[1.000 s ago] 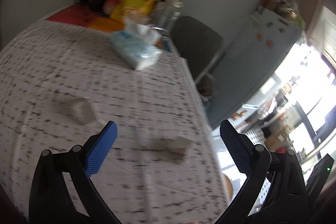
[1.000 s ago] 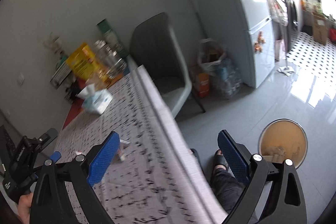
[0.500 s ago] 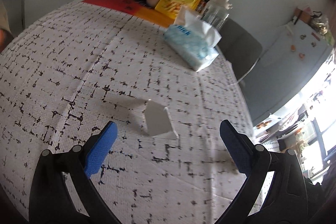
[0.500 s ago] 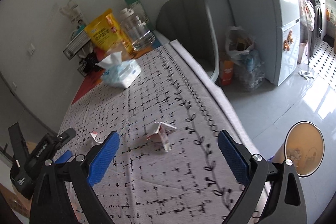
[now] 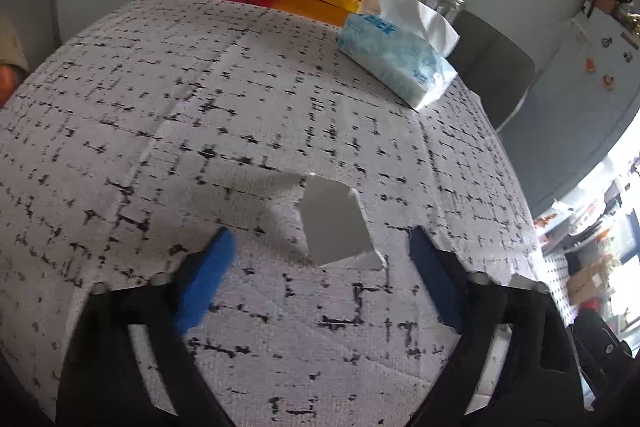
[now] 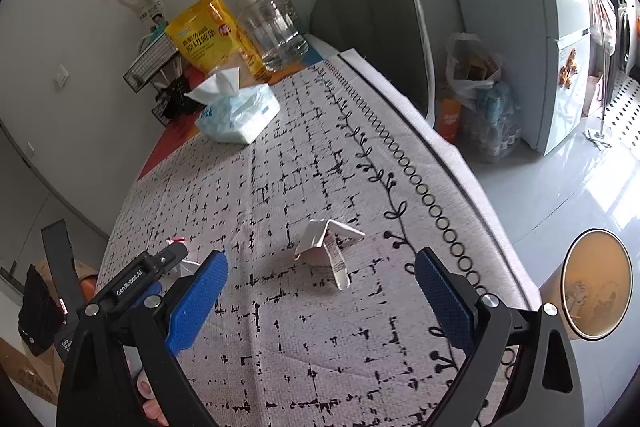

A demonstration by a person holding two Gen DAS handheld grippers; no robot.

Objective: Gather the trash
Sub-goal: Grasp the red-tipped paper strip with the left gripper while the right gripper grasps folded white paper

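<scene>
White paper scrap lies on the bench just ahead of my wide-open left claw, between its fingers.

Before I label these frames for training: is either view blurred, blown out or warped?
Left wrist view: slightly soft, the blue jaw pad smeared; window area at right blown out; the scrap casts a soft shadow leftward. Right wrist view: sharp, the wrapper crisp; glare on the floor. Both views: strong fisheye bend, dark corners.
</scene>
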